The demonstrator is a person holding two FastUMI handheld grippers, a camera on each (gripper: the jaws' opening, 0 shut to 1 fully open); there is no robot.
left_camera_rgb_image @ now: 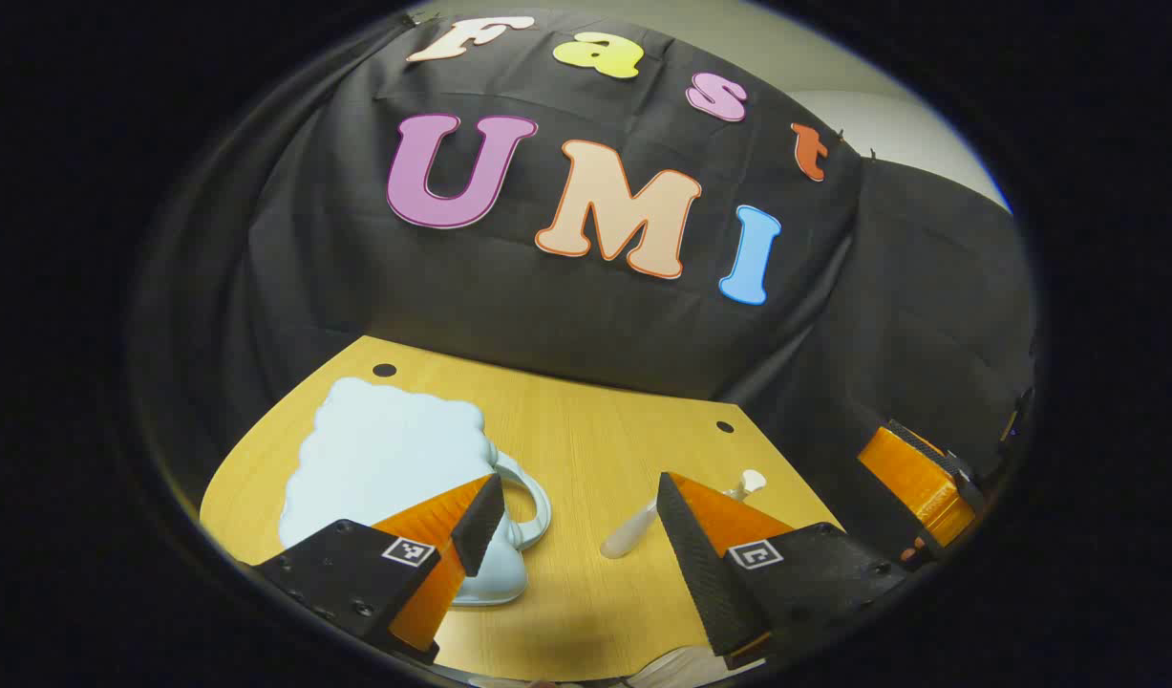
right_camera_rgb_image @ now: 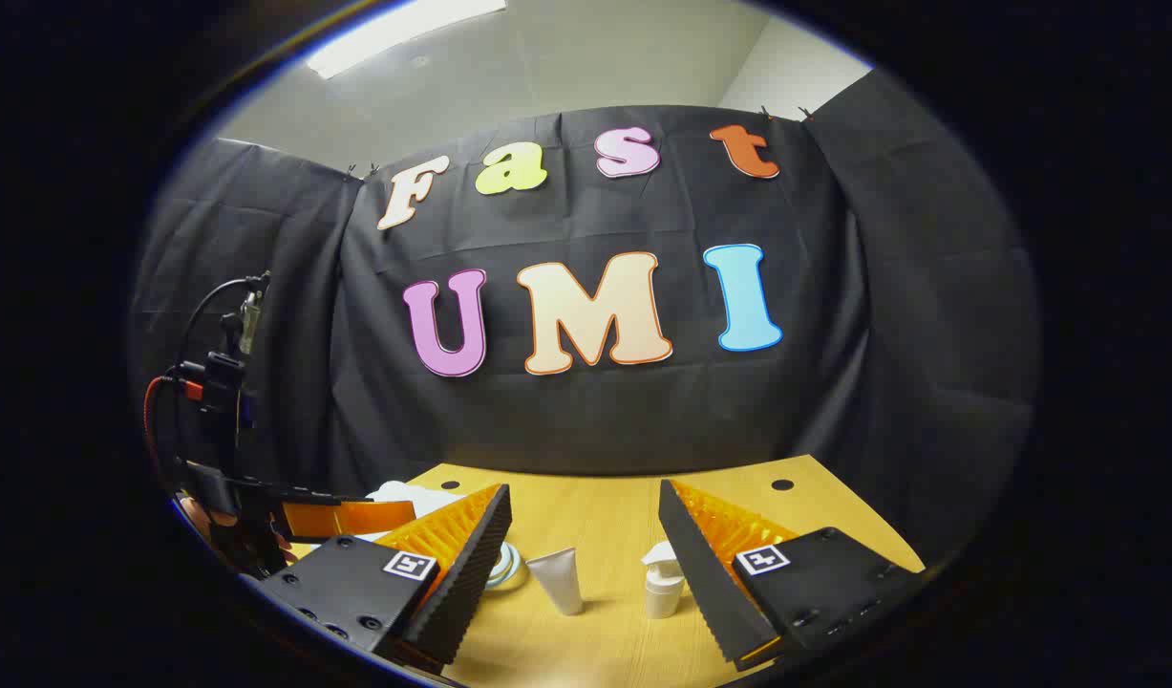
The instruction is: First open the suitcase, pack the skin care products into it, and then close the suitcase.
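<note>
Left tongs [left_camera_rgb_image: 571, 535] spread wide, empty, above suitcase [left_camera_rgb_image: 385, 459], right tongs [right_camera_rgb_image: 586, 554] likewise released, empty.

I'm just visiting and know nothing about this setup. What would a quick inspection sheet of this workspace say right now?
Surface: wooden table with small dark holes near its back edge.
Job's things: pale blue cloud-shaped suitcase, closed, lying flat, handle toward the camera; white tube standing on its cap; white pump bottle upright beside it.
Clutter: nothing seen.
Grippers: left gripper jaws apart, holding nothing; right gripper jaws apart, holding nothing.
Cables: black and red cables above the left gripper, seen from the right gripper view.
Surroundings: black cloth wall, pale ceiling.
</note>
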